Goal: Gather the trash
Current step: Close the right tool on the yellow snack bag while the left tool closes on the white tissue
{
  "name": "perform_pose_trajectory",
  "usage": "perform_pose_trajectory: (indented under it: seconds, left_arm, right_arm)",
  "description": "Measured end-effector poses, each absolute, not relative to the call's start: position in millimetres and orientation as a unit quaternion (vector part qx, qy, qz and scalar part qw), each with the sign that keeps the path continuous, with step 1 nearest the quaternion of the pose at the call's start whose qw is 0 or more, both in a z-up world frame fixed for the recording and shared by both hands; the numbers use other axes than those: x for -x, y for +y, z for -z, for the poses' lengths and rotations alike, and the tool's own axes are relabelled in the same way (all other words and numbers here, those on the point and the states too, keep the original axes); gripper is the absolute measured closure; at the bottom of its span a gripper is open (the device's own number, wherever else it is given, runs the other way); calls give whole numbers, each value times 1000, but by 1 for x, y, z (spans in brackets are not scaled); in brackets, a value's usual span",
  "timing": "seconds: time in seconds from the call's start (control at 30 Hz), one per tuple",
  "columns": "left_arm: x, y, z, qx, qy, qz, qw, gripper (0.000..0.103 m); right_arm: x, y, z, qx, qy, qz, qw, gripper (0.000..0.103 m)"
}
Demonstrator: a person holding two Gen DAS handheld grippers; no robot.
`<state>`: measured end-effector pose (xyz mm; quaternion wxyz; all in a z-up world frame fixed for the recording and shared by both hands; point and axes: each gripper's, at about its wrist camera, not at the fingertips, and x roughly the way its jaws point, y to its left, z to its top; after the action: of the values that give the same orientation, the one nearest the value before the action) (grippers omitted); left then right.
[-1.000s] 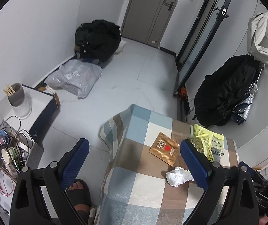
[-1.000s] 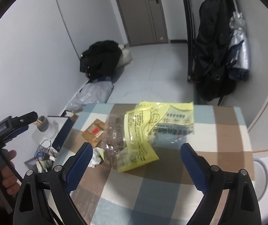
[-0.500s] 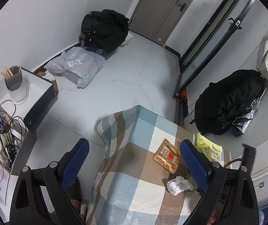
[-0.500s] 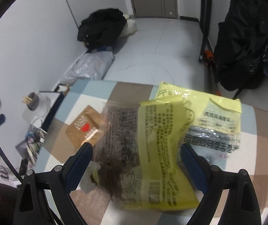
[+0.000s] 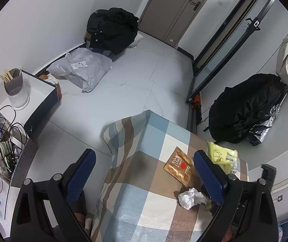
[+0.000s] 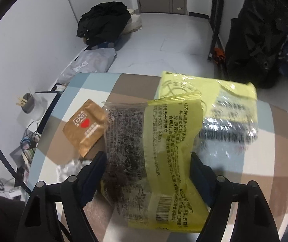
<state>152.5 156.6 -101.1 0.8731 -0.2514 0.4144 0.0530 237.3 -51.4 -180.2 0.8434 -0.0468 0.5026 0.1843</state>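
Observation:
A small table with a checked cloth holds trash. A yellow and clear snack wrapper lies between the fingers of my right gripper, whose jaws stand wide apart on either side of it, close over the table. A second yellow wrapper lies behind it, blurred. A gold sachet with a red heart and a crumpled white tissue lie to the left. My left gripper is open and empty, high above the table's left edge. The sachet, tissue and yellow wrappers show there too.
A black jacket pile and a grey mail bag lie on the floor by the far wall. A black backpack hangs at right. A white box with a cup of sticks and tangled cables stand at left.
My right gripper has dropped toward the table, and the front yellow wrapper now lies between its fingers. My left gripper has risen and pulled back, seeing the table from higher up.

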Motion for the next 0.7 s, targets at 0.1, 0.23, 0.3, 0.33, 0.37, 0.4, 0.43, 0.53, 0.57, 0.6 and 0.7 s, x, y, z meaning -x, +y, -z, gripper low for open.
perform_pose_trajectory:
  seconds: [0.1,0.23,0.3,0.33,0.37,0.4,0.43,0.53,0.57,0.6,0.7]
  left_arm:
    - [-153,153,102,243,414,-54,875,7]
    - [-153,147,102,227,414,-52,880,7]
    - [-154,143,103,223,416,-44,881,7]
    - [-154,140,104,223,419,-36,880,7]
    - [-155,138,104,224,421,-28,878,7]
    - [-155,135,105,225,423,-18,877,7]
    - [-155,130,105,224,425,-4,877,7]
    - [-157,112,107,202,437,23,876,7]
    - [-159,106,109,192,442,31,876,7]
    - [-160,100,110,185,448,36,874,7]
    - [-167,82,120,172,474,56,862,7]
  right_arm:
    - [-228,-62,176,33,495,-189,847,27]
    - [-216,-82,167,5,487,-191,853,28]
    - [-210,-91,161,-9,477,-194,857,28]
    - [-207,-96,158,-14,473,-196,859,28]
    - [-202,-101,155,-17,468,-198,861,28]
    - [-198,-107,151,-19,463,-199,863,28]
    - [-194,-110,149,-20,459,-200,865,28]
    - [-182,-124,141,-24,450,-196,871,28]
    - [-178,-130,139,-26,449,-194,872,28]
    - [-174,-137,138,-25,448,-191,873,28]
    - [-167,-155,136,-28,444,-182,877,28]
